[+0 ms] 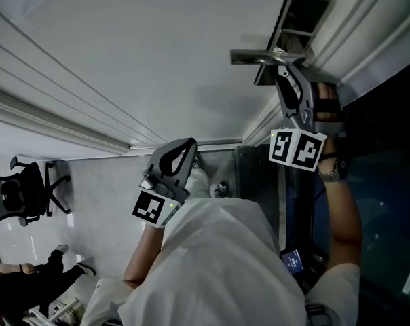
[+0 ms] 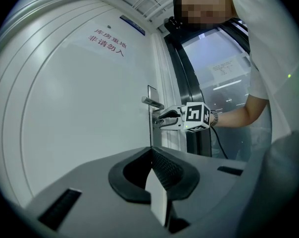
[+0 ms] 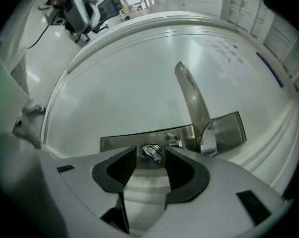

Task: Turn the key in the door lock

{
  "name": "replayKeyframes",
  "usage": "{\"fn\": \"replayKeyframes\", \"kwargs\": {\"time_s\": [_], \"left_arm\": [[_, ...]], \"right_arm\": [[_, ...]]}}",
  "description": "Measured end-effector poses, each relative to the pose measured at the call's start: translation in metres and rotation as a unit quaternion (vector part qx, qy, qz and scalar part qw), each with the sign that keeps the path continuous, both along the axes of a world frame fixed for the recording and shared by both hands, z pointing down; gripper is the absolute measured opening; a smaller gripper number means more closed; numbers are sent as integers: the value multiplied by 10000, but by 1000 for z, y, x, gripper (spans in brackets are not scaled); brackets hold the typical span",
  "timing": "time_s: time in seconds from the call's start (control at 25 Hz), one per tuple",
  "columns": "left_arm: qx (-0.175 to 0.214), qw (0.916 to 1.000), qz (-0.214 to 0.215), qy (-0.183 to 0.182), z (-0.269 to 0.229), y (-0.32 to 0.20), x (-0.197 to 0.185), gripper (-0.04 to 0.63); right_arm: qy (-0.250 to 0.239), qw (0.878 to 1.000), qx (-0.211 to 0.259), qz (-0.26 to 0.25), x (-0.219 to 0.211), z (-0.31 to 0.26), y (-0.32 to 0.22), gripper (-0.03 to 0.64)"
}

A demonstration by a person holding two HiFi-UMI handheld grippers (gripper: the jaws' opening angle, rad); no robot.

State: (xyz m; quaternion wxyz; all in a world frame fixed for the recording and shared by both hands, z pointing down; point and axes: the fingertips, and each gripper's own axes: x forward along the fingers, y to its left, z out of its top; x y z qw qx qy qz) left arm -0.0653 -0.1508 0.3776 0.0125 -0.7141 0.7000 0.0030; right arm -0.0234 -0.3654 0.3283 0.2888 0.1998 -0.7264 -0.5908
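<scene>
- Door [image 1: 123, 60]: one, white and panelled. It fills most of the head view, and two lines of red characters [image 2: 107, 42] are printed high on it.
- Person: one, in a white top, with one gripper in each hand. A wristwatch [image 1: 334, 173] is on the right wrist.
- Office chair [image 1: 22, 192]: one, black, on the pale floor at the left edge of the head view, well apart from the door hardware.
- Grippers: two.
  - The right gripper [image 2: 160, 119] is held up at the lock just below the handle. Its jaws stand apart, one on each side of the key, and a gap shows between each pad and the key.
  - The left gripper [image 2: 150, 151] is held back near the person's body, well away from the lock. Its jaws are together with nothing between them.
- Marker cubes: two, one on each gripper, at [image 1: 296, 148] and [image 1: 154, 206].
- Lock plate [image 3: 224, 130]: one long metal plate, mounted on the door near its edge.
- Lever handle [image 3: 194, 103]: one, silver, standing out from the plate.
- Key [image 3: 151, 152]: one, seated in the cylinder on the plate beside the handle. Its shiny bow sits at a slant between the right gripper's open jaws.
</scene>
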Motion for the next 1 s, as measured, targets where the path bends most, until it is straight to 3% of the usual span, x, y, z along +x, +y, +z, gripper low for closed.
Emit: {"fn": "replayKeyframes", "kwargs": {"time_s": [0.16,0.32,0.4,0.64,0.8,1.0], "left_arm": [[-10,10000,10,-41,0,-1,-1,3],[117,9999,76,-36,-3,-4,2,3],[6,10000,80,-12,-1,-6,3,3],[-14,9999,118,21,0,-11,6,3],[-3,9997,228,-17,-1,-15,11,5],[30,9995,323,36,-2,-22,15,5]], "right_arm": [[518,9959,739,-16,-3,7,-5,177],[492,9929,1082,-23,-4,2,-5,86],[478,9928,1097,17,-4,0,-6,83],[11,9952,911,345,-4,-2,-8,59],[-563,9954,396,674,-2,-5,-8,60],[-891,9931,-63,758,-3,-6,-9,60]]}}
